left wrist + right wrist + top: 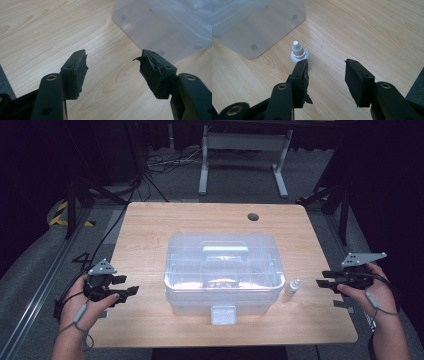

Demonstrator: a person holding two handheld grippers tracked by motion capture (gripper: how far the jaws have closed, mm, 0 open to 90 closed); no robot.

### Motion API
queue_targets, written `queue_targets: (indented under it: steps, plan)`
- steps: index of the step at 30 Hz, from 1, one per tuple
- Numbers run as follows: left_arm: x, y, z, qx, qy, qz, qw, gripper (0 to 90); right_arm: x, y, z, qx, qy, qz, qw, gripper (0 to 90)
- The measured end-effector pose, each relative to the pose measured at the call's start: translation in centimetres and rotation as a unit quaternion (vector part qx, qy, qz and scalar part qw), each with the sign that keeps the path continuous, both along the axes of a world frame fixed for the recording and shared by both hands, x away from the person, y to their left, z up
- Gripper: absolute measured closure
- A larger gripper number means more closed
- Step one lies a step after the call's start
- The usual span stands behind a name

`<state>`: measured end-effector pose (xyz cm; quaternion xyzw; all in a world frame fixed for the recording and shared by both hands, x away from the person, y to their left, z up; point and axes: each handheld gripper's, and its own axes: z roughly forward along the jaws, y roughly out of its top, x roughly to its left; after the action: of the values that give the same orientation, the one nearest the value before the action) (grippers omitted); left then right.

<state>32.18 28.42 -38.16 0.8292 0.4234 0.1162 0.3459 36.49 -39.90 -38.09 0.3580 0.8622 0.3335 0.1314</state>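
A clear plastic storage box (222,270) with a lid and a handle sits shut in the middle of the wooden table (150,227). A small white dropper bottle (293,287) stands upright just right of the box. In the right gripper view that bottle (299,53) rises beyond the left jaw. My right gripper (324,282) hovers open to the right of the bottle, nothing between its pads. My left gripper (127,286) hovers open left of the box, empty. The box corner (160,27) shows ahead in the left gripper view.
A round cable hole (253,216) sits near the table's far right. Bare wood lies on both sides of the box. The box's front latch (223,314) faces the near edge. Beyond the table stands a white frame (245,155) among cables on the floor.
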Motion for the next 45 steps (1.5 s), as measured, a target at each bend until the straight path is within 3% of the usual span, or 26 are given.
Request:
queue_targets:
  steps: [3, 6, 10, 17, 22, 29, 35, 45]
  plan:
    - [-0.3, -0.2, 1.0, -0.009, -0.004, -0.007, 0.9999, 39.1, -0.1, -0.2, 0.1, 0.001, -0.001, -0.003, 1.0, 54.0]
    - [-0.4, -0.7, 1.9, -0.013, -0.022, -0.016, 0.9996, 39.3, -0.2, -0.3, 0.2, 0.003, -0.002, -0.006, 1.0, 53.9]
    - [-0.3, -1.4, 2.5, -0.02, -0.017, -0.031, 0.9992, 39.3, -0.4, -0.4, 0.1, 0.005, 0.0, -0.008, 1.0, 53.6]
    - [0.1, -2.5, 4.4, -0.035, -0.029, -0.059, 0.9972, 39.4, -0.8, -0.3, 0.2, 0.006, 0.0, -0.007, 1.0, 53.3]
    - [0.6, -3.6, 6.2, -0.049, -0.049, -0.09, 0.9935, 39.8, -0.9, -0.4, -0.1, 0.008, 0.004, -0.008, 0.9999, 53.1]
    - [1.5, -5.3, 8.0, -0.049, -0.064, -0.108, 0.9909, 40.1, -1.0, 0.1, -0.6, 0.001, 0.013, 0.002, 0.9999, 53.1]
    - [2.1, -8.4, 9.6, -0.058, -0.076, -0.156, 0.983, 39.3, -1.3, -0.1, -0.5, 0.005, 0.012, 0.0, 0.9999, 52.7]
    - [3.7, -11.5, 10.1, -0.064, -0.077, -0.183, 0.9779, 39.5, -1.1, -0.1, -0.3, 0.008, 0.007, 0.002, 0.9999, 52.3]
